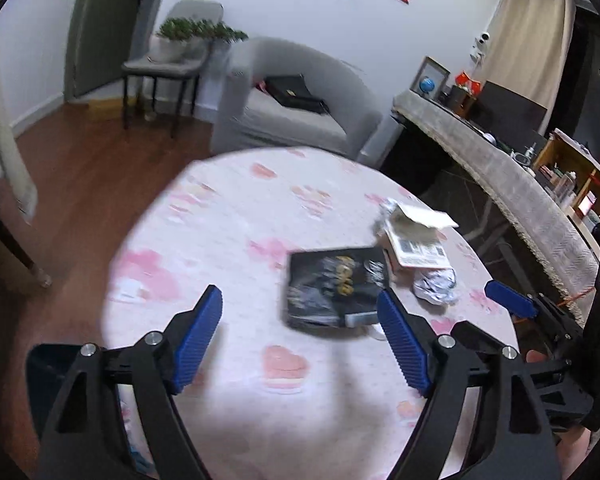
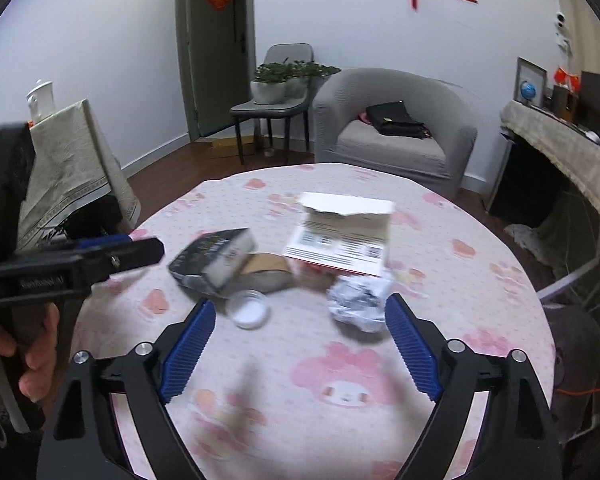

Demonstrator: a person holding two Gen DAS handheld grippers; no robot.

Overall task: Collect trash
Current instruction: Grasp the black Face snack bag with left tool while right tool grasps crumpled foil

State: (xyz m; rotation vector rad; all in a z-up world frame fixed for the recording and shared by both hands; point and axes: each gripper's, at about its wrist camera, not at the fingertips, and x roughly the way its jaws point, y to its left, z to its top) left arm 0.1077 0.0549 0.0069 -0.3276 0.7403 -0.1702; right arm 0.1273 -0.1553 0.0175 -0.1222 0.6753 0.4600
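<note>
Progress: judged as barely started. All the trash seen lies on the round table (image 2: 480, 264) with the pink cartoon cloth; nothing is in either tool. No bin or bag shows in either view, so where the trash is meant to go cannot be told.

Right wrist view, left to right:
- Left gripper (image 2: 140, 250) enters at the left edge, mid-height, carried by a hand (image 2: 28, 344) in the lower left. Seen side-on here, so its jaws cannot be read from this view.
- Black packet (image 2: 212, 256), glossy, one end lifted, left of frame centre. A brown piece (image 2: 266, 270) lies just right of it, partly under it.
- Small clear round lid or dish (image 2: 248, 308), just below the packet and above the right gripper's left finger.
- White torn carton (image 2: 340, 236), opened flat with print showing, centre of frame.
- Crumpled foil ball (image 2: 358, 302), below the carton, just beside the right gripper's right finger.
- Right gripper (image 2: 300, 316), bottom centre: jaws spread wide, nothing between the pads; lid and foil lie just beyond the tips.

Left wrist view, left to right:
- Left gripper (image 1: 300, 316), bottom centre: released, jaws wide, empty. Picture is motion-blurred.
- Black packet (image 1: 332, 288) lies just ahead, nearer the right finger.
- Carton (image 1: 416, 236) and foil ball (image 1: 436, 284), right of centre.
- Right gripper's blue finger (image 1: 508, 300) at right.

Left to do: all pieces.
</note>
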